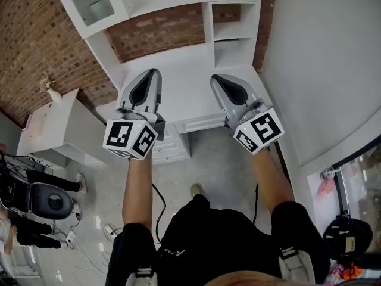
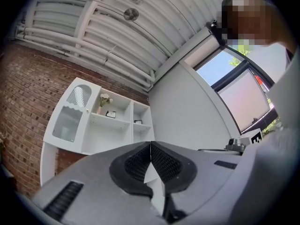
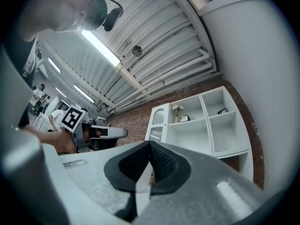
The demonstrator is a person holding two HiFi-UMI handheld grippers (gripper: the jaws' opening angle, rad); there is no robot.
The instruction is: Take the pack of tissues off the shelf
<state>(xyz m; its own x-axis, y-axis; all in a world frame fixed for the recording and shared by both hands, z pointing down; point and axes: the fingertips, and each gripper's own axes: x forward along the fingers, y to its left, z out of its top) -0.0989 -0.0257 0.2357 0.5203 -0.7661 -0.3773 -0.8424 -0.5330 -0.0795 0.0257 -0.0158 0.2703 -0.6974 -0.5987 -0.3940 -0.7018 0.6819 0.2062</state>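
Note:
A white shelf unit (image 1: 233,33) stands against the brick wall above a white desk (image 1: 178,82). Its open compartments show in the left gripper view (image 2: 117,121) and the right gripper view (image 3: 206,125). They hold a small vase of flowers (image 2: 104,100) and two small dark items (image 2: 111,114) (image 3: 221,110); I cannot tell which, if any, is the tissue pack. My left gripper (image 1: 152,72) (image 2: 151,144) and right gripper (image 1: 215,78) (image 3: 150,143) are held side by side in front of the desk, well short of the shelves. Both are shut with nothing between the jaws.
A glass-door cabinet (image 1: 92,2) forms the shelf unit's left part. Desk drawers (image 1: 172,146) sit below the grippers. A low white cabinet (image 1: 56,130) with a small vase (image 1: 52,93) stands to the left. A dark chair (image 1: 47,200) and floor cables (image 1: 107,231) are behind. A white wall (image 1: 321,70) closes the right.

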